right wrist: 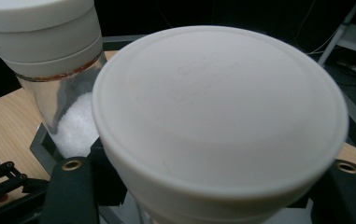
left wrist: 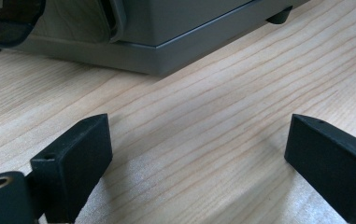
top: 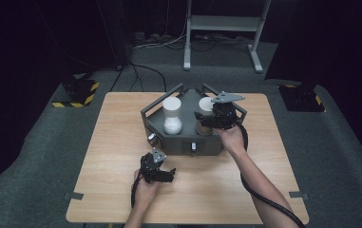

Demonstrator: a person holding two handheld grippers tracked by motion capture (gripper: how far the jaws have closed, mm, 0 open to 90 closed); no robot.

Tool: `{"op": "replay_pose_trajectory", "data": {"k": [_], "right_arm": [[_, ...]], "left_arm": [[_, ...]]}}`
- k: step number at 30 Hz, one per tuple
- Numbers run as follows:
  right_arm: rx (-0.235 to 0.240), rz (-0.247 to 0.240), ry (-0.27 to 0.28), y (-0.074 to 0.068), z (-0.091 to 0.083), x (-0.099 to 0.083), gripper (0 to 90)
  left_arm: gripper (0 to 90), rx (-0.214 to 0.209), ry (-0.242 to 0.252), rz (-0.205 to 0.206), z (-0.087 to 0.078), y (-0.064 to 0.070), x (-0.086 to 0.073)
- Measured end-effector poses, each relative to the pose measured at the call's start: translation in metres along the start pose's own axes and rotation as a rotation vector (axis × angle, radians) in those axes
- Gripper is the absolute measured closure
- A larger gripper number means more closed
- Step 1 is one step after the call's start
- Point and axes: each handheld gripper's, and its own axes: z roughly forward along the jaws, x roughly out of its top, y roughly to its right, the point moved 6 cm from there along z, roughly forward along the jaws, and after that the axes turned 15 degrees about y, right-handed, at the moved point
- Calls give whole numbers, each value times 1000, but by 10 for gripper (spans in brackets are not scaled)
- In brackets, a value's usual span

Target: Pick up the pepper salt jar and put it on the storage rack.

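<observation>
A grey angular rack (top: 178, 141) stands at the middle of the wooden table (top: 117, 142) and holds two white-lidded jars. The left jar (top: 172, 114) (right wrist: 49, 56) is clear with white granules at its bottom. My right gripper (top: 203, 118) (right wrist: 208, 186) reaches in from the right, and its jaws are closed on either side of the right jar (top: 206, 105) (right wrist: 217, 107), just under its lid. My left gripper (top: 169, 175) (left wrist: 199, 154) lies low on the table in front of the rack (left wrist: 189, 32), open, with bare wood between its jaws.
Small knobs (top: 194, 146) sit on the rack's front face. Beyond the table, a white metal stand (top: 221, 23) and cables lie on the grey floor. Black bases with yellow-black stripes (top: 76, 92) flank the table's far corners.
</observation>
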Motion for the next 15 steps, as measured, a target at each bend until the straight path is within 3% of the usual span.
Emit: {"op": "replay_pose_trajectory", "data": {"k": [15], "right_arm": [[4, 0, -5, 1, 0, 1, 343]], "left_arm": [[79, 0, 1, -1, 0, 0, 0]]}}
